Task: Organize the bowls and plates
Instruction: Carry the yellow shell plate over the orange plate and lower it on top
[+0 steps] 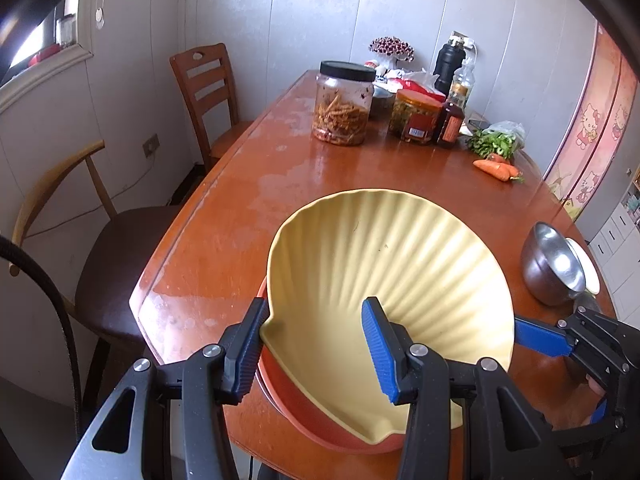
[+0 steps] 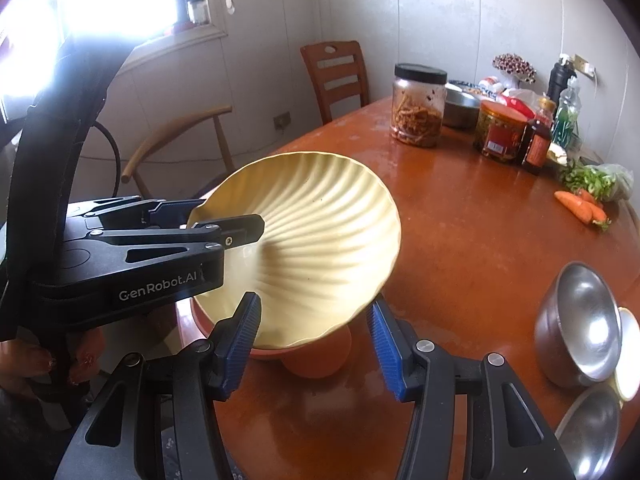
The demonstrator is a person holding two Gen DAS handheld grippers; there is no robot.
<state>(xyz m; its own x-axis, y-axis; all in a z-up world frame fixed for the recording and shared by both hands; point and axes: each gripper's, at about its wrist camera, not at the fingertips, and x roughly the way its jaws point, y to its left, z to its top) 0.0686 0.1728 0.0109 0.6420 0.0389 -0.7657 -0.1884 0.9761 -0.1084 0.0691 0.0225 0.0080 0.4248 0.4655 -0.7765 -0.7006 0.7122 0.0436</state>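
Note:
A yellow shell-ribbed plate (image 1: 380, 260) (image 2: 320, 220) lies nested in an orange dish (image 1: 288, 408) (image 2: 272, 354) near the front edge of the wooden table (image 1: 240, 220). My left gripper (image 1: 316, 352) straddles the stack's near-left rim, one finger outside and one on the yellow inside, shut on it. In the right wrist view the left gripper (image 2: 240, 220) shows clamped on that rim. My right gripper (image 2: 312, 340) straddles the opposite rim the same way and is shut on it. Its blue finger (image 1: 540, 336) meets the plate's right edge.
Steel bowls (image 1: 552, 264) (image 2: 576, 320) and a white dish (image 2: 628, 360) sit at the right edge. Jars (image 1: 342, 104), bottles (image 1: 450, 62), greens and carrots (image 1: 496, 168) crowd the far end. Two chairs (image 1: 204, 88) stand along the table's left side.

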